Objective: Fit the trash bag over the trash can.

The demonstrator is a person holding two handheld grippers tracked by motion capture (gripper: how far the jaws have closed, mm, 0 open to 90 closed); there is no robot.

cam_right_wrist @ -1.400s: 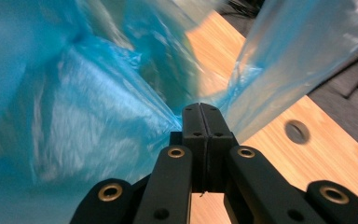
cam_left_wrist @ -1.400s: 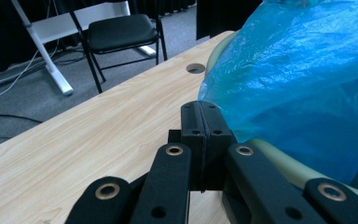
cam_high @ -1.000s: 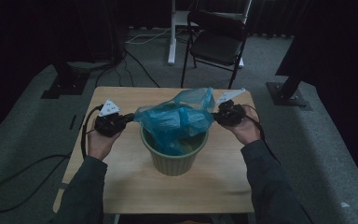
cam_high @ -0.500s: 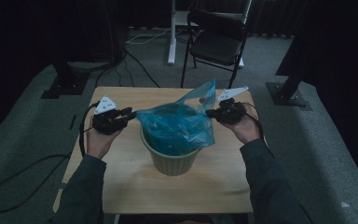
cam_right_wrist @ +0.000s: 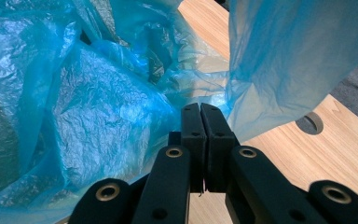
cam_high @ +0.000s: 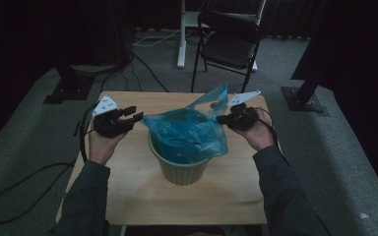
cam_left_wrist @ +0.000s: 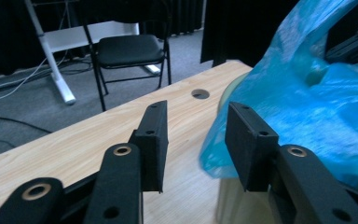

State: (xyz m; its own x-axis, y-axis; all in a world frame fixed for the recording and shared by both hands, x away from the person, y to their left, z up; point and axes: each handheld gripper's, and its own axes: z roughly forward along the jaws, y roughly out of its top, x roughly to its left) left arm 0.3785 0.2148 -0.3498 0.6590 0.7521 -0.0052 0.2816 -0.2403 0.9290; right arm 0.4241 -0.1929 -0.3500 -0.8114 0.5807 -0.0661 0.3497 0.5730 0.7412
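Blue plastic bag (cam_high: 187, 135) over green bin (cam_high: 179, 169): my right gripper (cam_high: 221, 119) clenched on its rim; left gripper (cam_high: 139, 117), jaws just opened and empty, should re-pinch the edge beside it.

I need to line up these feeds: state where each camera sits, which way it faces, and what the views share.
High view: above the table's near side, looking forward and down; both forearms, left gripper, right gripper.
Left gripper view: on that gripper, jaws apart, beside the blue bag.
Right gripper view: jaws shut on bag plastic.
Shared: bag, wooden table.
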